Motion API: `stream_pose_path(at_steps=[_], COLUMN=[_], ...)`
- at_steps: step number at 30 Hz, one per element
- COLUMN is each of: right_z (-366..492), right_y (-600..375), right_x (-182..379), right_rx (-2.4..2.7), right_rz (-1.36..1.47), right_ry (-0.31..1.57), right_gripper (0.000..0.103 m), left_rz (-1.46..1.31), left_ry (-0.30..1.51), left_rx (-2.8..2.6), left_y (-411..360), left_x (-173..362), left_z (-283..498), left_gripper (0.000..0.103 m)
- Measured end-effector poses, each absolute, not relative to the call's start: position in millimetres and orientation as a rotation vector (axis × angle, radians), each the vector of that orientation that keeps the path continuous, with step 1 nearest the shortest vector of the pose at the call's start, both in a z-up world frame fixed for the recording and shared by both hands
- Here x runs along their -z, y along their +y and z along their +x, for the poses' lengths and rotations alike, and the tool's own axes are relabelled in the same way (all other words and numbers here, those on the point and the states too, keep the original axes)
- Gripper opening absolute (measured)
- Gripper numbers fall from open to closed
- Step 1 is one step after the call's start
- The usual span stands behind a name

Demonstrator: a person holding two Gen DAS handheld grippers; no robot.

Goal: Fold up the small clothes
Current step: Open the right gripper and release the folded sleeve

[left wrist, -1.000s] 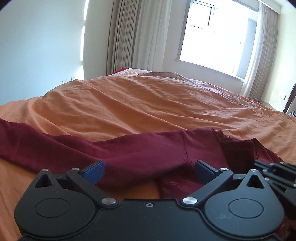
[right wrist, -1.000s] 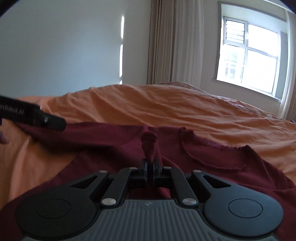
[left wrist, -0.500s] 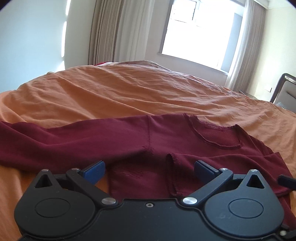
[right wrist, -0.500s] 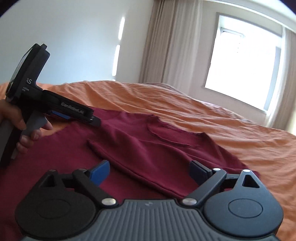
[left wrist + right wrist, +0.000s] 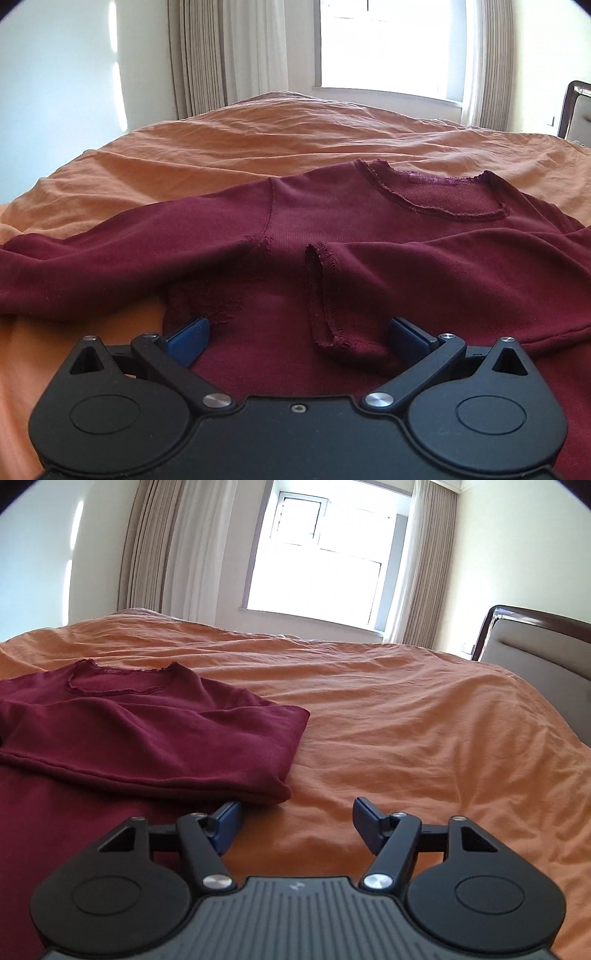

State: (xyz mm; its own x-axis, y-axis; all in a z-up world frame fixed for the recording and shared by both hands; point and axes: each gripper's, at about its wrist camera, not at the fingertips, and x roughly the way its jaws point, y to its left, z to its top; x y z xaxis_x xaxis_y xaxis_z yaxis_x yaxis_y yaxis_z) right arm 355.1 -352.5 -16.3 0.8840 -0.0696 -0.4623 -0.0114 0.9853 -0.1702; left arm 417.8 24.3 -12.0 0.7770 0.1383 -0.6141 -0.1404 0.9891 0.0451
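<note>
On the wrinkled orange bedspread [image 5: 406, 709] lies the dark red long-sleeved knit top [image 5: 332, 229], neckline toward the window [image 5: 317, 557]. One sleeve is folded across its chest, the frayed cuff [image 5: 325, 295] lying between my left gripper's [image 5: 299, 336] spread blue pads, which hold nothing. The other sleeve trails out flat to the left. My right gripper [image 5: 295, 823] is spread wide too, empty, over bare bedspread just beside the top's folded right edge.
</note>
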Motion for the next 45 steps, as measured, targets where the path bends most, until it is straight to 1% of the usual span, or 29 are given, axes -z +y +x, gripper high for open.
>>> stream_pose_path(at_steps=[1, 2, 3, 5, 6, 9, 13, 17, 23, 24, 26, 27, 28, 30, 31, 32, 33, 36, 41, 45], right_z=[357.0, 358.1, 358.9, 358.4, 355.1, 350.7, 352.3, 357.0, 353.1, 351.2, 344.8, 339.6, 334.6, 321.9, 315.3, 309.2, 301.6, 280.6, 257.9, 243.1], right_y=[-352.1, -350.5, -349.5, -346.3, -346.0, -351.2, -363.7, -359.3, -355.8, -357.0, -361.2, -364.4, -367.0, -372.4, -373.7, -374.2, -373.9, -371.4, -356.1, -332.4], right_x=[17.4, 17.9, 17.5, 15.4, 14.3, 11.1, 15.0, 25.0, 27.3, 26.0, 21.3, 18.2, 15.9, 10.9, 8.2, 5.9, 2.7, -7.1, -19.8, -23.2], right_rx=[0.030, 0.026, 0.019, 0.002, -0.010, -0.023, -0.018, -0.006, 0.004, 0.001, -0.012, -0.017, -0.026, -0.050, -0.054, -0.054, -0.056, -0.084, -0.116, -0.185], right_rz=[-0.175, -0.176, -0.176, -0.177, -0.180, -0.149, -0.060, -0.074, -0.089, -0.080, -0.048, -0.027, -0.013, 0.009, 0.010, 0.009, 0.009, 0.011, 0.024, 0.031], right_ry=[0.478, 0.459, 0.442, 0.407, 0.394, 0.411, 0.461, 0.510, 0.506, 0.505, 0.504, 0.498, 0.491, 0.485, 0.485, 0.482, 0.470, 0.424, 0.397, 0.397], right_gripper=[0.057, 0.054, 0.049, 0.027, 0.010, 0.007, 0.007, 0.006, 0.008, 0.009, 0.026, 0.050, 0.066, 0.072, 0.080, 0.085, 0.094, 0.103, 0.103, 0.103], left_rz=[-0.002, -0.003, -0.006, -0.017, -0.024, -0.036, -0.037, -0.037, -0.022, -0.021, -0.017, -0.020, -0.027, -0.049, -0.061, -0.072, -0.084, -0.097, -0.099, -0.136], left_ry=[0.664, 0.664, 0.665, 0.668, 0.669, 0.668, 0.667, 0.665, 0.650, 0.649, 0.648, 0.648, 0.653, 0.672, 0.677, 0.677, 0.675, 0.685, 0.664, 0.633], left_rx=[-0.151, -0.150, -0.149, -0.146, -0.144, -0.140, -0.138, -0.139, -0.142, -0.142, -0.143, -0.141, -0.137, -0.124, -0.114, -0.105, -0.093, -0.069, -0.166, -0.345], left_y=[24.4, 24.5, 25.1, 26.3, 27.5, 29.0, 29.2, 29.3, 26.7, 26.7, 26.3, 26.9, 28.2, 32.7, 35.8, 39.1, 43.9, 62.3, 117.4, 183.2], left_x=[12.6, 13.1, 13.6, 14.3, 14.5, 15.0, 15.1, 15.3, 17.7, 17.7, 17.1, 15.6, 13.1, 4.6, -0.5, -5.4, -11.3, -26.5, -47.3, -60.7], left_z=[418.2, 418.2, 418.6, 418.6, 418.8, 418.2, 418.1, 417.9, 417.1, 417.1, 417.1, 416.7, 416.6, 414.1, 410.8, 406.3, 400.1, 377.5, 336.0, 307.1], left_gripper=[0.103, 0.103, 0.103, 0.103, 0.103, 0.103, 0.103, 0.103, 0.103, 0.103, 0.103, 0.103, 0.103, 0.103, 0.103, 0.103, 0.103, 0.103, 0.103, 0.103])
